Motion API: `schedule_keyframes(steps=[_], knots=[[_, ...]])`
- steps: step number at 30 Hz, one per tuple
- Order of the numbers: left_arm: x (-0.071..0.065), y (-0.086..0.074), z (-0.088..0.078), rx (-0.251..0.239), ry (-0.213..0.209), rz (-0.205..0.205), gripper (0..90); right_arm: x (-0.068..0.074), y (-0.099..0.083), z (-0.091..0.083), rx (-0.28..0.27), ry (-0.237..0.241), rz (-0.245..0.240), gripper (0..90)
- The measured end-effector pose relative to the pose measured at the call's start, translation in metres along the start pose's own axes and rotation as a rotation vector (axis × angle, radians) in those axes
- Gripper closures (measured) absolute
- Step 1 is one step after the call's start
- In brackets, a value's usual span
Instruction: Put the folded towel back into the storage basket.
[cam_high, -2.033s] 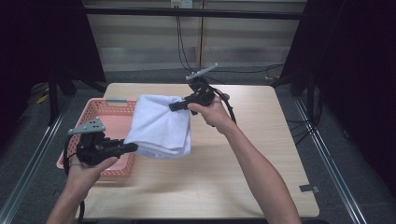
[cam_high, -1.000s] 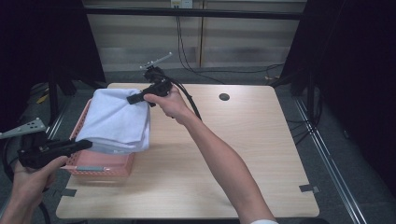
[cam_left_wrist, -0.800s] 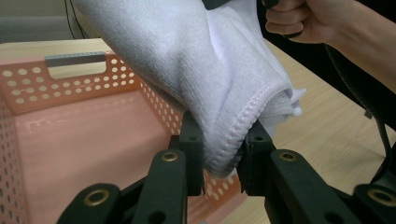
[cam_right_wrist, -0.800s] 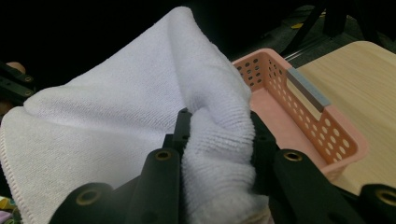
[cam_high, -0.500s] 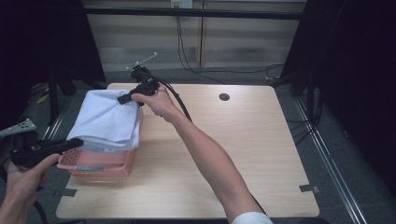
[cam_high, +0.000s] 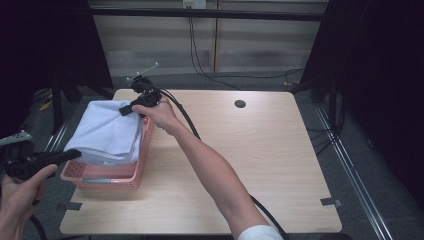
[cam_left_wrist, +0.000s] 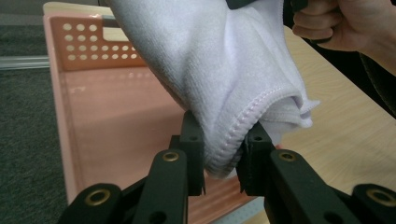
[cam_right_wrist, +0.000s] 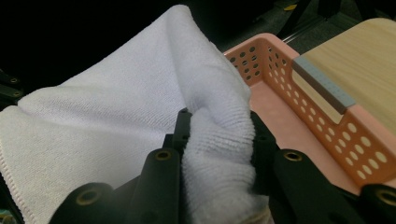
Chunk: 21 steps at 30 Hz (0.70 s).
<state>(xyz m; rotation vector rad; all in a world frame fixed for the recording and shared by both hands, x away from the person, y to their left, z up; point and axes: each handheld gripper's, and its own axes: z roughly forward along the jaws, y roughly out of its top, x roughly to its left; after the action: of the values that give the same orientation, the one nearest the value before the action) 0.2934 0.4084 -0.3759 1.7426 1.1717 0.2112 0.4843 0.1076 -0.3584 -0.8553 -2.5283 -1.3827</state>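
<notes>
I am holding the towel (cam_high: 107, 132) in both grippers, left (cam_left_wrist: 219, 158) and right (cam_right_wrist: 217, 140), over the basket (cam_high: 107, 175). Next I judge: lowering it in, then releasing.

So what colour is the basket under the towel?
Salmon pink, with round holes in its walls. The basket shows best in the right gripper view, beneath the white towel.

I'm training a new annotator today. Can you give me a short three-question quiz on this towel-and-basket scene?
1. True or false: the towel lies flat on the table.
2. What colour is the basket?
3. The left hand-held gripper is: A) open and free, B) shut on the towel's hem, C) holding the basket.

Key
1. False: both the left and the right hand-held gripper hold it over the basket.
2. Pink.
3. B.
</notes>
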Motion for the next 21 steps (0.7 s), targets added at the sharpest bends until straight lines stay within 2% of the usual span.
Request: schedule_keyframes(steps=[1, 3, 6, 7, 9, 10, 14, 15, 19, 20, 21], knots=[[0.005, -0.003, 0.001, 0.001, 0.007, -0.012, 75.3, -0.001, -0.003, 0.006, 0.006, -0.004, 0.007, 71.4], [0.008, -0.006, 0.001, -0.004, 0.006, -0.023, 75.3, -0.002, -0.005, 0.010, 0.002, -0.003, 0.008, 71.4], [0.014, -0.013, 0.005, 0.011, 0.027, -0.036, 75.3, -0.002, -0.011, 0.022, -0.005, -0.023, 0.013, 71.4], [0.017, -0.017, 0.007, 0.013, 0.029, -0.054, 75.3, -0.003, -0.013, 0.024, -0.001, -0.021, 0.020, 71.3], [0.018, -0.019, 0.009, 0.018, 0.028, -0.054, 75.3, -0.005, -0.016, 0.027, 0.004, -0.021, 0.024, 71.4], [0.018, -0.024, 0.012, 0.045, 0.045, -0.047, 75.3, -0.008, -0.022, 0.033, 0.013, -0.015, 0.030, 71.3], [0.016, -0.029, 0.018, 0.058, 0.053, -0.046, 75.2, -0.011, -0.029, 0.039, 0.028, -0.017, 0.035, 71.2], [0.016, -0.030, 0.020, 0.073, 0.067, -0.036, 75.1, -0.013, -0.031, 0.041, 0.026, -0.023, 0.038, 71.2], [0.017, -0.033, 0.024, 0.110, 0.083, -0.028, 74.4, -0.016, -0.039, 0.048, 0.043, -0.023, 0.032, 70.2], [0.017, -0.036, 0.027, 0.127, 0.105, -0.029, 73.4, -0.017, -0.043, 0.051, 0.041, -0.019, 0.036, 69.8], [0.017, -0.036, 0.027, 0.127, 0.105, -0.029, 71.6, -0.017, -0.043, 0.051, 0.041, -0.019, 0.036, 69.8]])
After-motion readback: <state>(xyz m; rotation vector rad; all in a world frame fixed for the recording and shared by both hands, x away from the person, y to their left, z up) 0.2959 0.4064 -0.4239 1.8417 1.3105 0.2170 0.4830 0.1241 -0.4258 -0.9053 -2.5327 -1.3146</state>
